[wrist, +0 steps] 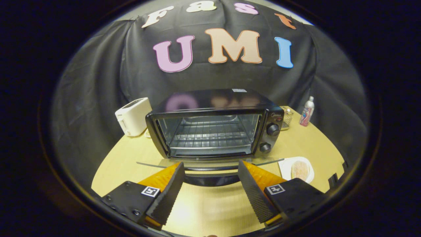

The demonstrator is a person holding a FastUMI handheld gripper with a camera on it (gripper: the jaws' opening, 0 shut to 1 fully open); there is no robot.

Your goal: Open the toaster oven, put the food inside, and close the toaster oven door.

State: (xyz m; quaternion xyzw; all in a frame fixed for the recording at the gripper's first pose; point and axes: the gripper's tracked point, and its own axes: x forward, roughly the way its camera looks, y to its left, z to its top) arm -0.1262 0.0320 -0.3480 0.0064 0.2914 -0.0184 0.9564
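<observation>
Here the toaster oven point(213, 123) is seen on the wooden table point(213, 204), its glass door point(210, 164) folded down flat toward the gripper point(210, 166). The fingers are spread wide, nothing held, the door's handle between them. The food lies on a white plate point(286, 166) at near right.

A white pop-up toaster point(133, 116) stands at the far left of the light wooden round table point(210, 204). At the far right, a small clear glass container point(286, 117) sits on the table. Further right, near the table edge, a slim white spray bottle point(307, 112) stands upright.
</observation>
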